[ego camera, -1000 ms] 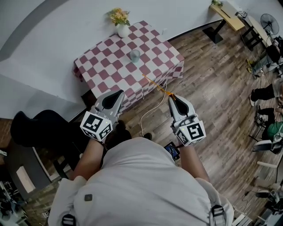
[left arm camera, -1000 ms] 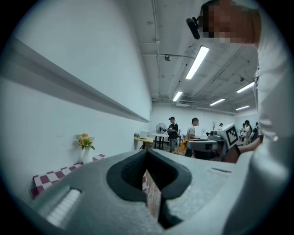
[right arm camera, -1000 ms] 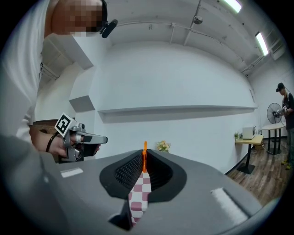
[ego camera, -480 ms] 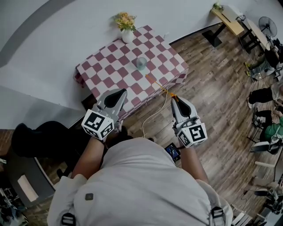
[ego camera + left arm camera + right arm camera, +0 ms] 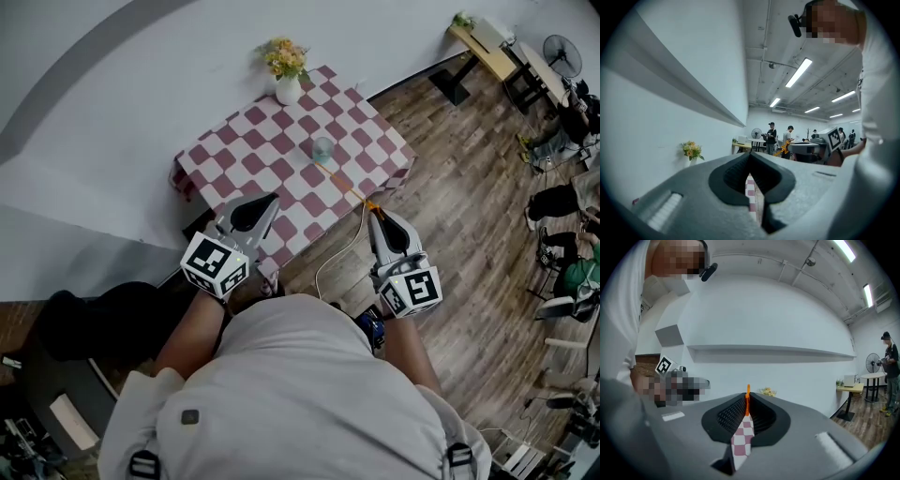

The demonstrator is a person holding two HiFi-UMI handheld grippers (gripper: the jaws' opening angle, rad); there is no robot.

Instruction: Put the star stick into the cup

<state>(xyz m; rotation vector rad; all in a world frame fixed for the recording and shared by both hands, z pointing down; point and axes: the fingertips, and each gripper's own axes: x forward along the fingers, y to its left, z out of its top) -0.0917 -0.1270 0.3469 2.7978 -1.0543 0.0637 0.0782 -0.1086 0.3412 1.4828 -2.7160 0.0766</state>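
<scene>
Head view: the star stick [image 5: 349, 190], thin and orange, is being pinched in the right claw [image 5: 379, 216]. That claw is being held over the wooden floor [image 5: 450, 187], just off the near-right edge of the table [image 5: 248, 141]. From there the stick is being pointed in across the checked cloth [image 5: 281, 192] toward the cup [image 5: 322, 149]. Its far end is being shown just beside the cup from up here; whether they're touching can't be told. The cup, a clear glass one, is being shown upright on the cloth, a bit right of the middle. A white vase [image 5: 288, 89] of yellow flowers is being shown at the far corner, by the wall.

The left claw [image 5: 262, 202] is being held clenched on nothing over the table's near-left edge, well apart from the cup. In the left gripper view its jaws are being pressed together at the tips, with just a sliver of checked cloth seen through the gap below. In the right gripper view the jaws are being squeezed onto the stick, which is being gripped upright between the ribbed pads [image 5: 731, 414].
</scene>
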